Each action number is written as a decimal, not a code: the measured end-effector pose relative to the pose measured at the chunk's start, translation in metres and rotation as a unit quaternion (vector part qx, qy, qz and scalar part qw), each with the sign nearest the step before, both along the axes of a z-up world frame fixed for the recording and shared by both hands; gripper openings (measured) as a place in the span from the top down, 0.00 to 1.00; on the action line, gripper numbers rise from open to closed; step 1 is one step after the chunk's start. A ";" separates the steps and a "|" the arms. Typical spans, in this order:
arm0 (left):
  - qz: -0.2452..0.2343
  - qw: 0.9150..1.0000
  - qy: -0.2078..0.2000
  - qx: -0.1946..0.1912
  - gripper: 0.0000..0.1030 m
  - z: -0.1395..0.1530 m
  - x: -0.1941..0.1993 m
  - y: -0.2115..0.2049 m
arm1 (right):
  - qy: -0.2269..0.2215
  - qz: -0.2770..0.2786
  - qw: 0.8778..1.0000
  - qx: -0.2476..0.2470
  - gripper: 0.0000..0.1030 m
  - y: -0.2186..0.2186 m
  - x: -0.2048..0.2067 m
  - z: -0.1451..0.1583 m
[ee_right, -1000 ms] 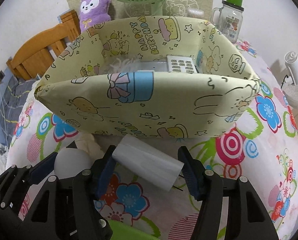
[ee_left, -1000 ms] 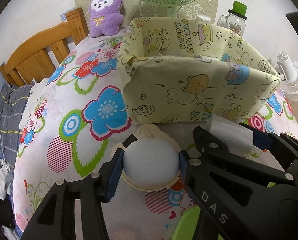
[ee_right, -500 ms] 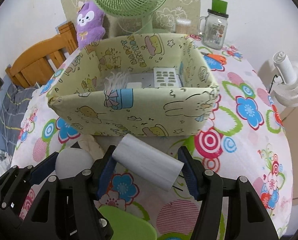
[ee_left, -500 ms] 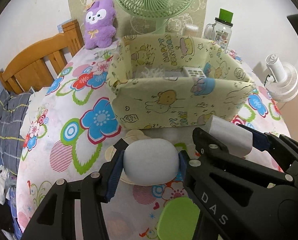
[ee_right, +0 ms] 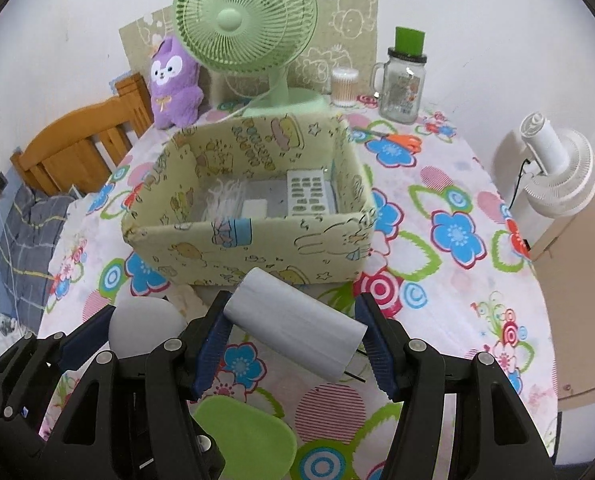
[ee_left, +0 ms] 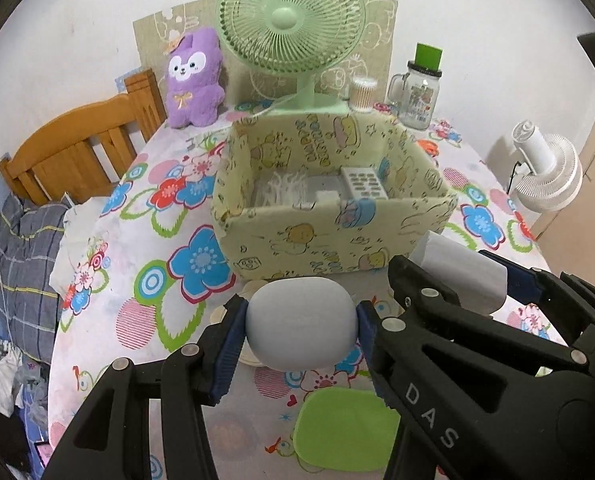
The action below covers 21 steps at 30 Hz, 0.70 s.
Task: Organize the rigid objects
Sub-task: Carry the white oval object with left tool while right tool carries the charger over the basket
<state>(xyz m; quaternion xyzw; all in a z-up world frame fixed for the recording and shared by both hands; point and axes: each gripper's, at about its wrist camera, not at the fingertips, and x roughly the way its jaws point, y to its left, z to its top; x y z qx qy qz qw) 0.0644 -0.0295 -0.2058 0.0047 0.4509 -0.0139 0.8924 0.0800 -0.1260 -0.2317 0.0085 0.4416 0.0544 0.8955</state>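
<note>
1. Our left gripper (ee_left: 300, 322) jaws clamp a rounded white object (ee_left: 300, 323); our right gripper (ee_right: 294, 338) jaws clamp a white cylinder (ee_right: 295, 330) — axis crosswise.
2. The patterned storage box (ee_right: 257, 244) sits at twelve o'clock of both — just ahead, on the tabletop (ee_right: 457, 280).

I see a smooth pale-grey rounded object (ee_left: 300, 323) held above the tablecloth; beside it a white cylinder (ee_right: 295, 326), tilted; behind them the yellow cartoon-print box (ee_right: 253, 246) holding a remote (ee_right: 309, 194).
</note>
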 end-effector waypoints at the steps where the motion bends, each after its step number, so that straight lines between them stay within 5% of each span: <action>1: -0.001 1.000 -0.001 0.000 0.45 0.003 0.000 -0.001 | -0.002 -0.002 1.000 0.000 0.37 -0.001 -0.002 0.004; 21: -0.004 0.999 -0.034 -0.004 0.45 0.053 -0.014 -0.006 | -0.035 -0.015 0.999 0.001 0.37 -0.009 -0.022 0.059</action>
